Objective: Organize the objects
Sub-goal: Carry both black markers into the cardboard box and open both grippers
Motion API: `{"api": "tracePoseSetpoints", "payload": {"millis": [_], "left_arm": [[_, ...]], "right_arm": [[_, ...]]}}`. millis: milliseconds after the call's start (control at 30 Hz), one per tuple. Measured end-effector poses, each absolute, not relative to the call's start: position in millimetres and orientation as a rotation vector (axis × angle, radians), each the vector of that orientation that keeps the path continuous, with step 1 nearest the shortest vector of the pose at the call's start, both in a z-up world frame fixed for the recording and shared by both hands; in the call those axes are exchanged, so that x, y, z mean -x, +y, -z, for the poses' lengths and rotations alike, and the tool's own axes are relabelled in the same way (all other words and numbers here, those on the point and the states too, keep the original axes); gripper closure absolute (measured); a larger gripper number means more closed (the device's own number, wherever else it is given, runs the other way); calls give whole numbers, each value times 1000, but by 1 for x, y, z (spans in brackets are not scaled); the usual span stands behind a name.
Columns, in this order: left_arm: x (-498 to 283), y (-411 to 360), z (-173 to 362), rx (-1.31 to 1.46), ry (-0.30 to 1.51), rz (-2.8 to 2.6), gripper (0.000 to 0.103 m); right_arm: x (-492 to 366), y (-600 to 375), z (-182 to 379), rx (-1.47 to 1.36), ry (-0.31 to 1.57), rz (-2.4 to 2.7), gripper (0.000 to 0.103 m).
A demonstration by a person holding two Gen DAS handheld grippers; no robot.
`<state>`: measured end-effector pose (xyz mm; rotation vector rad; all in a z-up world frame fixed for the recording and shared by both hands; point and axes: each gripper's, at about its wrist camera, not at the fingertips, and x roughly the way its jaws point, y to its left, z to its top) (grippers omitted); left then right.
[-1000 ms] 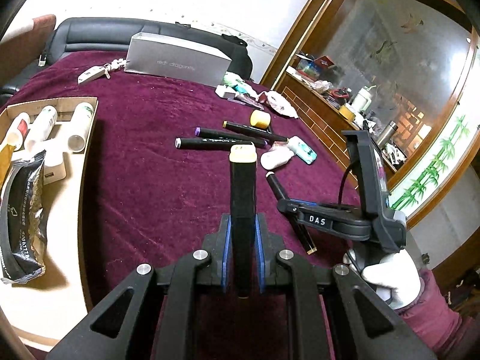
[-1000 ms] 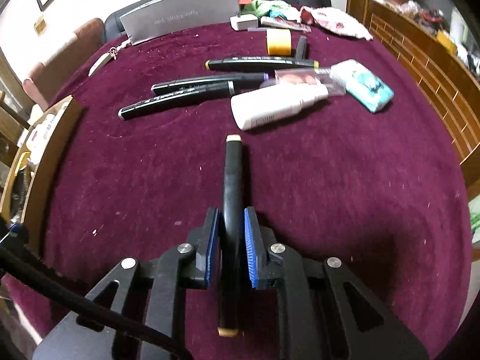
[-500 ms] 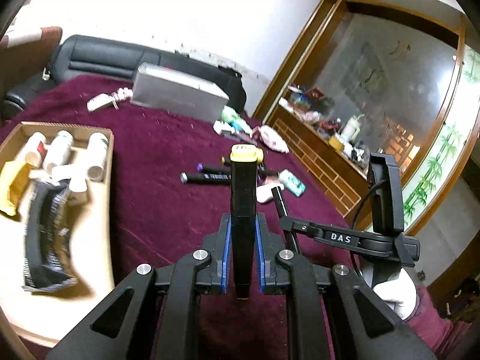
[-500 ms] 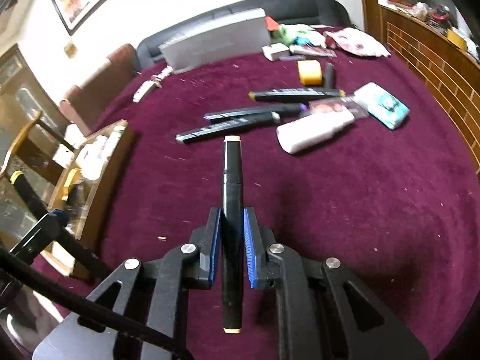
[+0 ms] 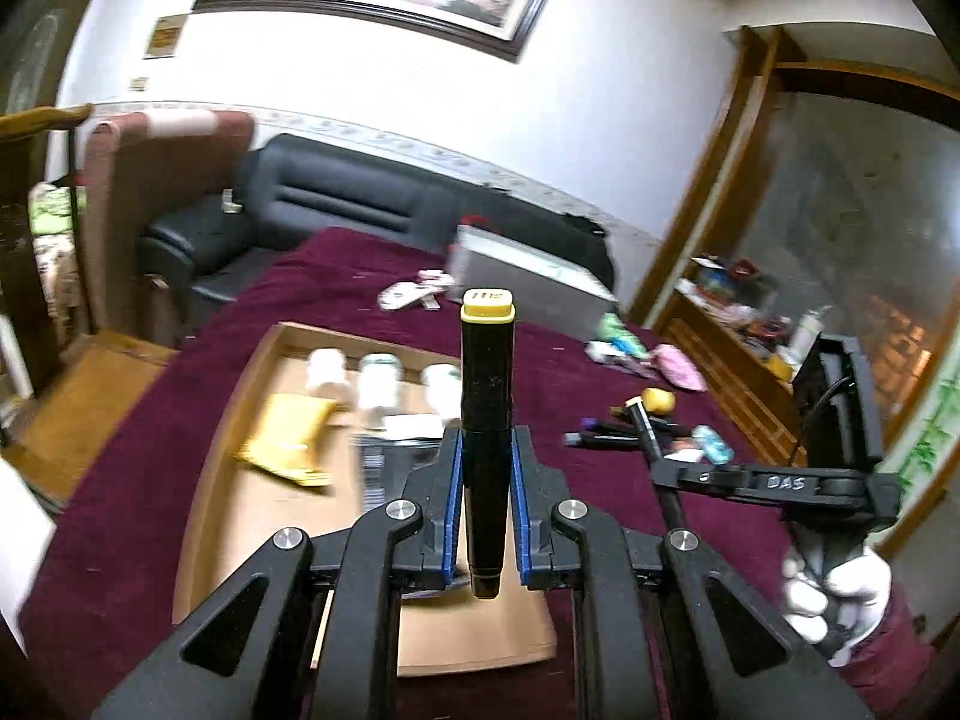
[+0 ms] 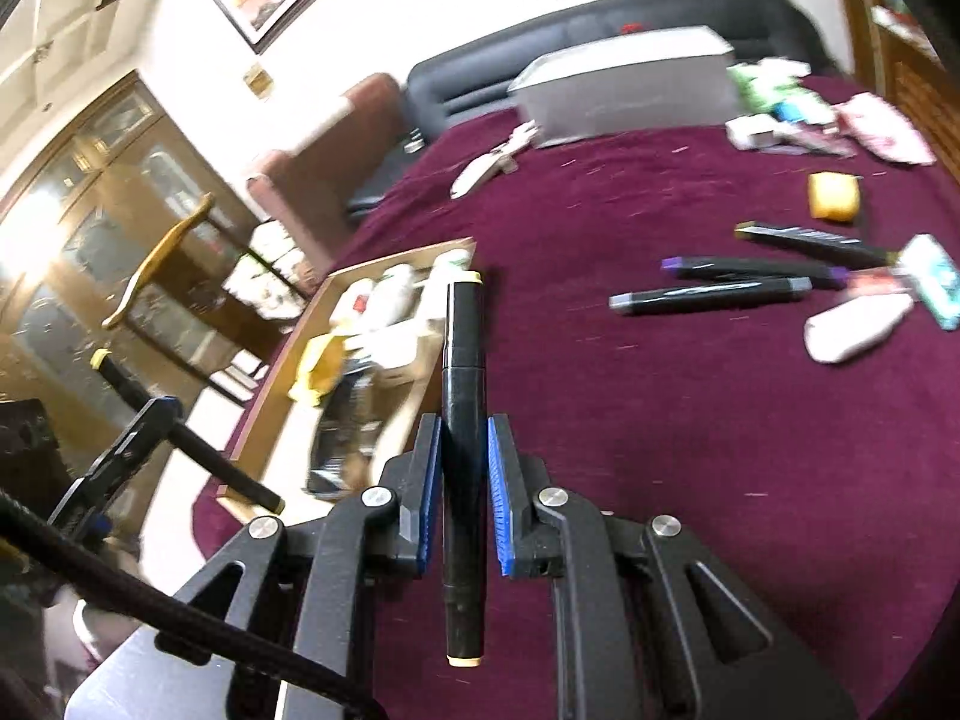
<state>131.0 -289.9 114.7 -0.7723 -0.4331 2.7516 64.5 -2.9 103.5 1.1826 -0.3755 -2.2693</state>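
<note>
We note left tongs [image 5: 486,483] clamped on a yellow-capped black marker [image 5: 487,396], above the cardboard tray [image 5: 240,498]. Right tongs [image 6: 462,483] grip a cream-capped marker [image 6: 462,420] beside the tray, over the maroon surface [image 6: 690,420].

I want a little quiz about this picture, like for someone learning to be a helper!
1. True or false: the left hand-held gripper is empty.
2. How many markers lie loose on the purple cloth in the right wrist view?
3. Which holds the white bottles? A: the grey box. B: the cardboard tray. C: the black sofa.

Key:
1. False. It is shut on a black marker with a yellow cap; the right hand-held gripper clamps a black marker with a cream cap.
2. Three loose markers.
3. B.
</note>
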Motion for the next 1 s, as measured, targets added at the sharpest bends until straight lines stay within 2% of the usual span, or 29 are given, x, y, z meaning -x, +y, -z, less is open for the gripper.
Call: {"api": "tracePoseSetpoints", "payload": {"millis": [433,767,1000], "left_arm": [[-93,-331,-65,1079,-319,-2769,91],[-53,-319,-47,1245,-224,-2690,91],[-41,-316,-31,1298,-242,-2647,91]], "right_arm": [[-48,-103,-67,-1304,-258,2113,90],[-38,-130,-45,-1367,-169,2137,90],[-29,-136,-37,-1400,-127,2176,90]]}}
